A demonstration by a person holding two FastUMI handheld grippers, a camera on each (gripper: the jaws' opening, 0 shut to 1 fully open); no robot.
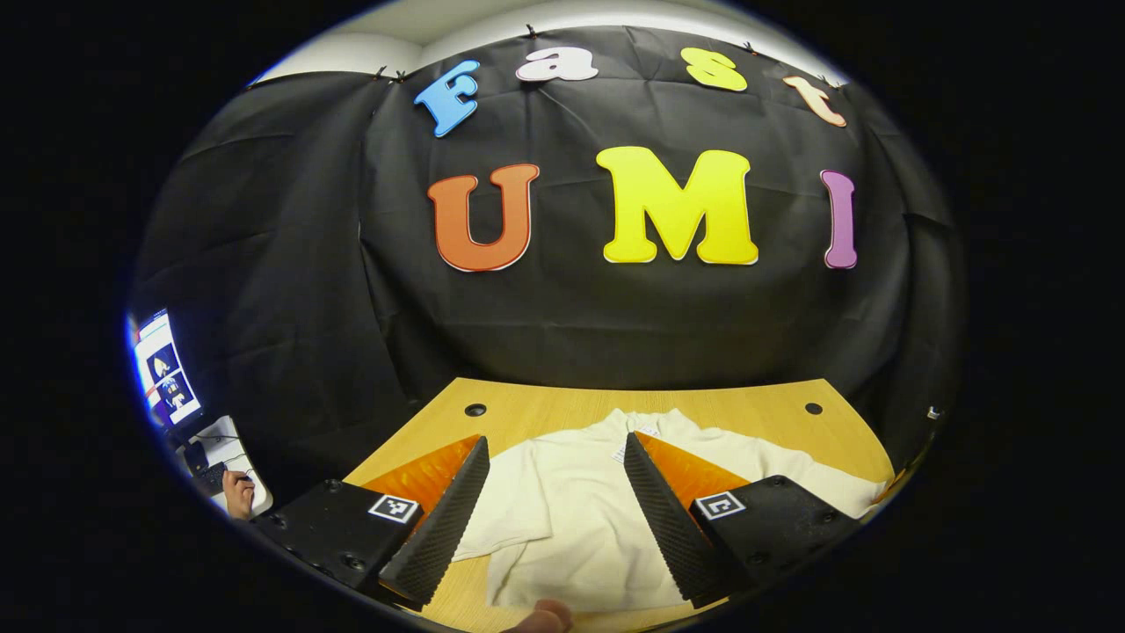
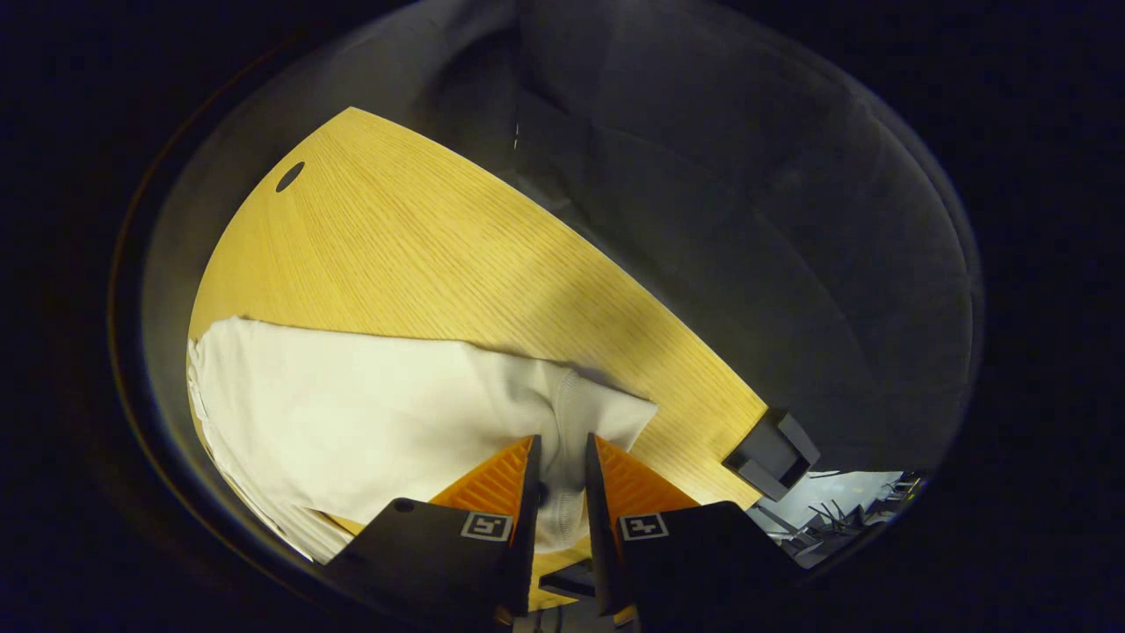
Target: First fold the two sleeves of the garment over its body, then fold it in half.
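Two tools over one yellow wooden bench (image 1: 545, 413). Left tool (image 1: 555, 492) spread wide apart above a white shirt (image 1: 562, 510) lying flat. Right tool (image 2: 562, 475) pinched together on the shirt's sleeve (image 2: 584, 422). Black cloth wall (image 1: 308, 290) behind. Lit screen (image 1: 167, 369) and a hand (image 1: 237, 494) far left.

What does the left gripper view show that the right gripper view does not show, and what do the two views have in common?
Left gripper view: the left gripper held open above the cream-white fabric garment, with the neckline facing away, and a lit monitor at the far left.

Right gripper view: the right gripper shut on the garment's short sleeve, and a small black box at the table's edge.

Both: the garment spread on the yellow wooden table and the black cloth wall.
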